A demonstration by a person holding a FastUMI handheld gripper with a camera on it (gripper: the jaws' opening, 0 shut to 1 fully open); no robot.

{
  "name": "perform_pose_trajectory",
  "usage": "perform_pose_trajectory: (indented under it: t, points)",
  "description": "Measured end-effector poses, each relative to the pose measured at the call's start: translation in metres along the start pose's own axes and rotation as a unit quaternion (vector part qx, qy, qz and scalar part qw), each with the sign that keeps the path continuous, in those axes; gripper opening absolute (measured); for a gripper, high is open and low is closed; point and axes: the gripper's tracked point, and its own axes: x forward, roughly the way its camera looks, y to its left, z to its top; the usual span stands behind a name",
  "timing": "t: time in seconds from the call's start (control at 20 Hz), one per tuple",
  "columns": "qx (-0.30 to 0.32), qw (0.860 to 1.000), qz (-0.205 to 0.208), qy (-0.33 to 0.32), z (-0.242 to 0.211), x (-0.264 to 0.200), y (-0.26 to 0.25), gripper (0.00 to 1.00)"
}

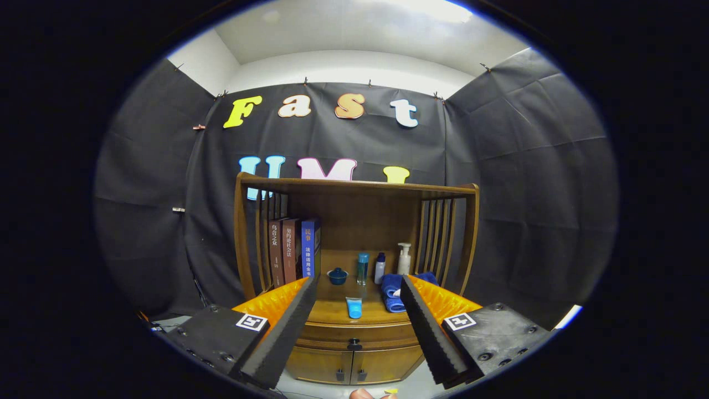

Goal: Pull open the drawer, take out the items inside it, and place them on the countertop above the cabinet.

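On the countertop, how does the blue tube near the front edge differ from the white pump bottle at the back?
The blue tube lies flat near the countertop's front edge, just above the drawer knob; the white pump bottle stands upright at the back, behind the folded blue towel. The tube is bright blue with no visible pump; the bottle is white with a pump head. Both sit on the countertop, beyond the open tool, untouched.

The cabinet is brown wood with a smooth, faintly glossy finish, and its drawer has a dark knob. The open tongs carry matt black ribbed foam pads. A blue cloth looks soft, and the small blue tube like smooth plastic.
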Motion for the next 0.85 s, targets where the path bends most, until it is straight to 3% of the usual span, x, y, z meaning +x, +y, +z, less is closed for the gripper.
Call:
perform_pose_trajectory:
  t: [0.85]
  points:
    - [-0.004,1.0,0.002,-0.001,0.0022,-0.0022,0.0049,1.0]
